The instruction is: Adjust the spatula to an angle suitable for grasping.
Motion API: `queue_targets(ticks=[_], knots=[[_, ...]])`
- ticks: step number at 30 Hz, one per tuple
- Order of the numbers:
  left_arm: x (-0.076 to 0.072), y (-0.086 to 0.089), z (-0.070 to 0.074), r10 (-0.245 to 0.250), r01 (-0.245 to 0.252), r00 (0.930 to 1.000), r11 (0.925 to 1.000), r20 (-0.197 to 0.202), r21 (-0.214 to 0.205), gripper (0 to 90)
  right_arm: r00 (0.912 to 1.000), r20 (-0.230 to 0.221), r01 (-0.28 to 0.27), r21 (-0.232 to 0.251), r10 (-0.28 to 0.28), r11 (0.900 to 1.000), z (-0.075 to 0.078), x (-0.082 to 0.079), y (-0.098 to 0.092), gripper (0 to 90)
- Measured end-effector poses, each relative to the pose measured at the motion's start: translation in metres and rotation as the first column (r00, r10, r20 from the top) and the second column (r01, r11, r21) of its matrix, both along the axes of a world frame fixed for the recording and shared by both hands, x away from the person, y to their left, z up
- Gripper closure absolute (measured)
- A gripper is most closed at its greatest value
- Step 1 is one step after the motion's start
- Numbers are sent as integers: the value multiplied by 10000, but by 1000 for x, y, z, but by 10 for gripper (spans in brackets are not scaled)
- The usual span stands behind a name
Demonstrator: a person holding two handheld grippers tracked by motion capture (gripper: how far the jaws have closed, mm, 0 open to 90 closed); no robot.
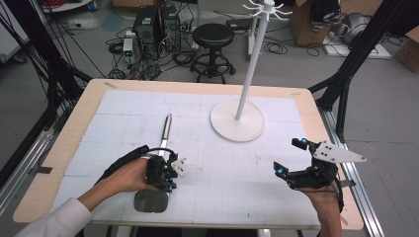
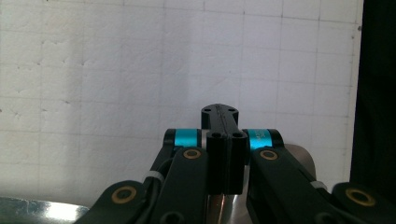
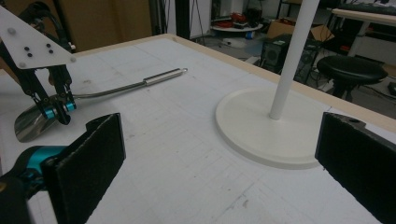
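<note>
The table (image 1: 59,148) carries a white stand (image 1: 237,121) at its far middle and a steel spatula (image 1: 160,148) on the left side. The spatula lies flat; its long axis runs from the near edge away from the person, blade near, handle end pointing far and slightly right. The left gripper (image 1: 170,170) is pinching the neck of the spatula, just above the blade. The right gripper (image 1: 291,158) waits spread, well apart. To lift well, I think the grip must stay firm and the wrist level, because the long handle can swing.
</note>
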State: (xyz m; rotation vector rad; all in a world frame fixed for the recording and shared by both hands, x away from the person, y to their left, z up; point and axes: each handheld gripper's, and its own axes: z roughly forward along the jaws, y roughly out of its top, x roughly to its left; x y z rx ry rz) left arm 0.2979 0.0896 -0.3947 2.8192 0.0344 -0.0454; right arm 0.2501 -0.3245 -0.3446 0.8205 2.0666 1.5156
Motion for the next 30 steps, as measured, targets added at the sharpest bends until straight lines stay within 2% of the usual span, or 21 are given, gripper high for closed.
queue_targets(ticks=[6,12,19,30], knots=[[-3,2,-2,-122,123,9999,9988,-17,463,898,10000,13,-17,-31,17,10000,0,0,0,6],[-4,5,-1,-139,142,9999,9977,-53,656,898,10000,26,-7,-45,7,10000,0,0,0,6],[-6,9,-1,-128,121,9999,9961,84,877,898,10000,-22,14,-22,-14,10000,0,0,-1,6],[-8,25,0,-4,-20,9998,9925,190,1225,898,10000,-4,59,-2,-59,10000,0,0,-1,6]])
